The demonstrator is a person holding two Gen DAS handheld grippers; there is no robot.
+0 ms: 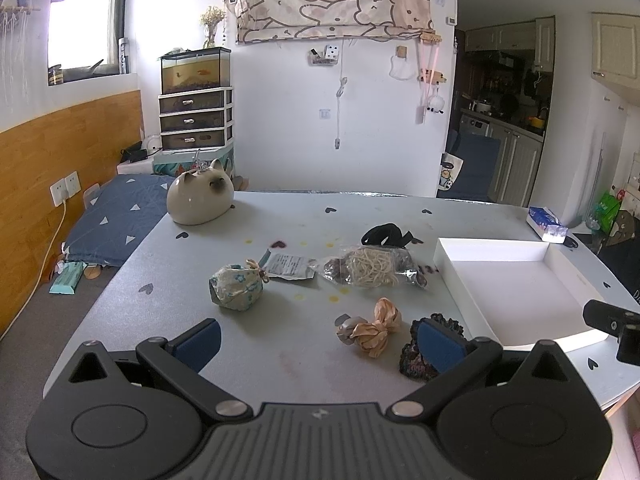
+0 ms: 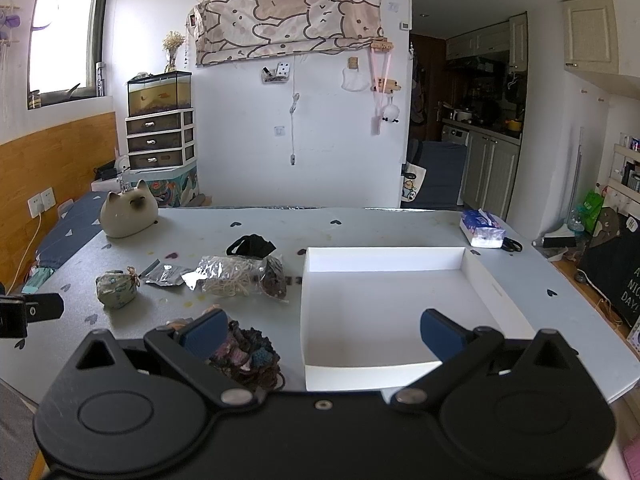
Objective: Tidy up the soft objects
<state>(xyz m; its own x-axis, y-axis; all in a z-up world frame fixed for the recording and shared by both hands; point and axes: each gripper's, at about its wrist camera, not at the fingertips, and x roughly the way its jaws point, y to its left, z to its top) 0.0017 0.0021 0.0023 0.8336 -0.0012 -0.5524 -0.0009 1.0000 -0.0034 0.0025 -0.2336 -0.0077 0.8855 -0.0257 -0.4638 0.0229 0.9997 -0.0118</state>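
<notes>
On the grey table lie a floral fabric pouch (image 1: 236,287) (image 2: 117,289), a peach satin scrunchie (image 1: 370,333), a dark crocheted scrunchie (image 1: 416,360) (image 2: 248,358), a clear bag of rubber bands (image 1: 374,267) (image 2: 240,278), a foil packet (image 1: 289,265) (image 2: 166,274) and a black strap (image 1: 386,236) (image 2: 250,245). A white open box (image 1: 516,280) (image 2: 392,300) stands at the right, empty. My left gripper (image 1: 320,342) is open and empty, low over the near table, its right finger in front of the crocheted scrunchie. My right gripper (image 2: 320,332) is open and empty over the box's near left corner.
A ceramic cat figure (image 1: 200,198) (image 2: 128,214) sits at the far left of the table. A tissue pack (image 1: 546,224) (image 2: 482,228) and scissors (image 2: 512,245) lie at the far right. The table's front edge is just below both grippers.
</notes>
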